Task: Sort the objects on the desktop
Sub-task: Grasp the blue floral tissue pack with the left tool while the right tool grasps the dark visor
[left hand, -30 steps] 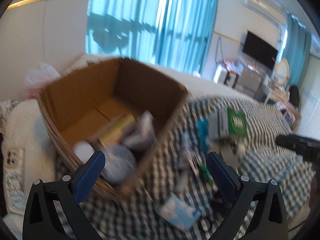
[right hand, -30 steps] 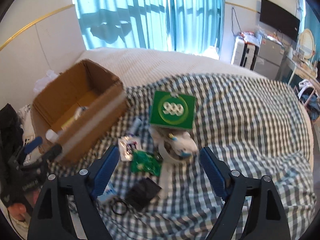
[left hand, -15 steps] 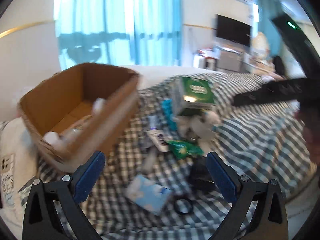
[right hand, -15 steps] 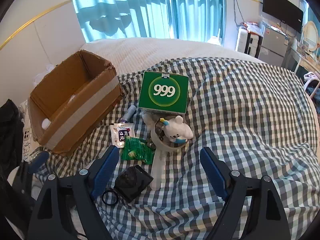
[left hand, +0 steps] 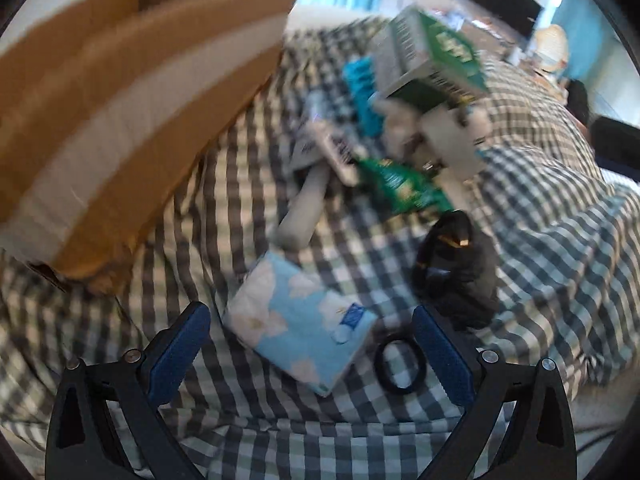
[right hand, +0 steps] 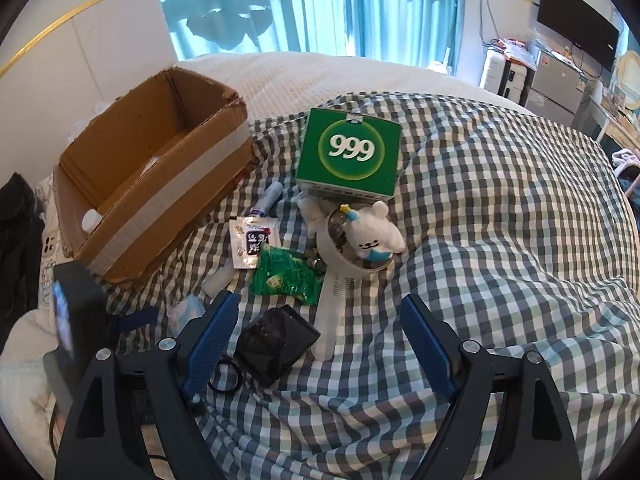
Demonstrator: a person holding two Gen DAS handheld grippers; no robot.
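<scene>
Left wrist: jaws wide over the tissue pack, nothing held

Left wrist view: left gripper [left hand: 312, 354] stands wide open, empty. Tissue pack [left hand: 298, 322] lies flat on the checked cover [left hand: 560, 248], between the two blue pads and slightly ahead of them, not touched. Black ring [left hand: 398, 366] sits just beside the pack, close to the right-hand pad. Black pouch [left hand: 456, 270] is beyond the ring. Box [left hand: 132, 92] is up left, near. Frame is blurred, so small print and edges are unclear.

Handling, my read: the pack is light, soft, with slick film wrap. It will squash, not crack. Best hold is across its short sides, mid-length, pads square to the faces. The ring looks likely to get caught under the right-hand pad, so bias left. Cover is loose fabric and may bunch under a low pad.

Right wrist view: right gripper [right hand: 320, 340] also wide open, empty, hanging above the pile. Pouch [right hand: 276, 344] lies nearest its left-hand pad, ring [right hand: 224, 376] touching or just beside it. Green sachet [right hand: 286, 278], foil packet [right hand: 252, 246], plush bear [right hand: 374, 234] in a white bowl-like piece, and the 999 carton [right hand: 352, 152] sit further off. Box [right hand: 160, 168] stands left, open-topped; a few pale items show inside. Carton looks stiff, easy to clamp by opposite sides; plush is soft and compressible.
</scene>
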